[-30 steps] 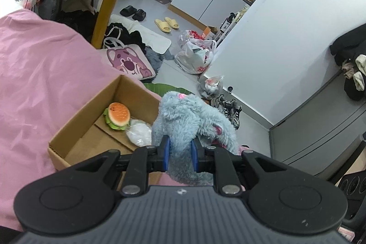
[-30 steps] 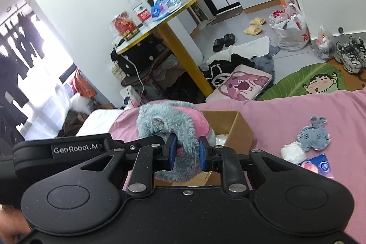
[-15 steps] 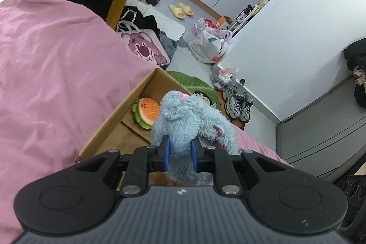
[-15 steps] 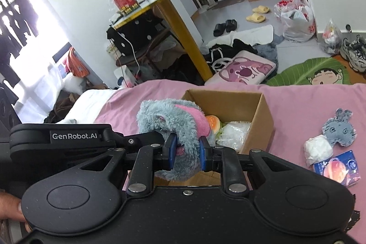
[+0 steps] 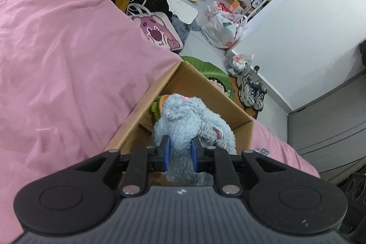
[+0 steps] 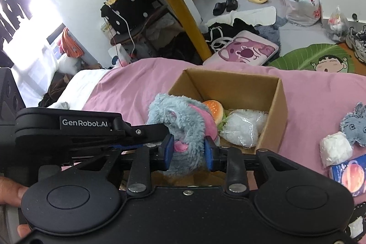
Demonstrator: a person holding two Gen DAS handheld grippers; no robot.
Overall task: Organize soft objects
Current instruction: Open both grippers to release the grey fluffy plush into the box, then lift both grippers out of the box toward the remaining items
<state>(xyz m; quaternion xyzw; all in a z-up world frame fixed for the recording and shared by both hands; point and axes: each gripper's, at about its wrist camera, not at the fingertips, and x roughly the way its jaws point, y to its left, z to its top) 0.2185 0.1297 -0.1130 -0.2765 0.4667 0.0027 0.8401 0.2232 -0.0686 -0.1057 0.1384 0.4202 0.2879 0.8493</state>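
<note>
A bed covered by a pink sheet (image 5: 68,61) fills the left half of the left wrist view and the middle band of the right wrist view. An open cardboard box (image 6: 278,106) is seen resting on the sheet at the centre of the right wrist frame, its far edge near the edge of the bed.

A grey-blue plush toy (image 5: 187,120) with pink patches is held over the near side of the box, at centre frame in both views. It is clamped by the left hand-held gripper (image 5: 179,153), whose blue pads are pressed into the fur. The same toy is also pinched by the right hand-held gripper (image 6: 188,153), closed on its lower part at the bottom centre of that frame.

Inside the box, a toy hamburger (image 6: 213,109) is seen just behind the plush, and a white item in clear wrap (image 6: 242,127) lies beside it to the right.

At the right edge of the right wrist frame, three things lie on the sheet outside the box: a small grey plush (image 6: 354,125), a white wrapped ball (image 6: 335,149) touching it, and a blue packet (image 6: 350,172) just below.
</note>
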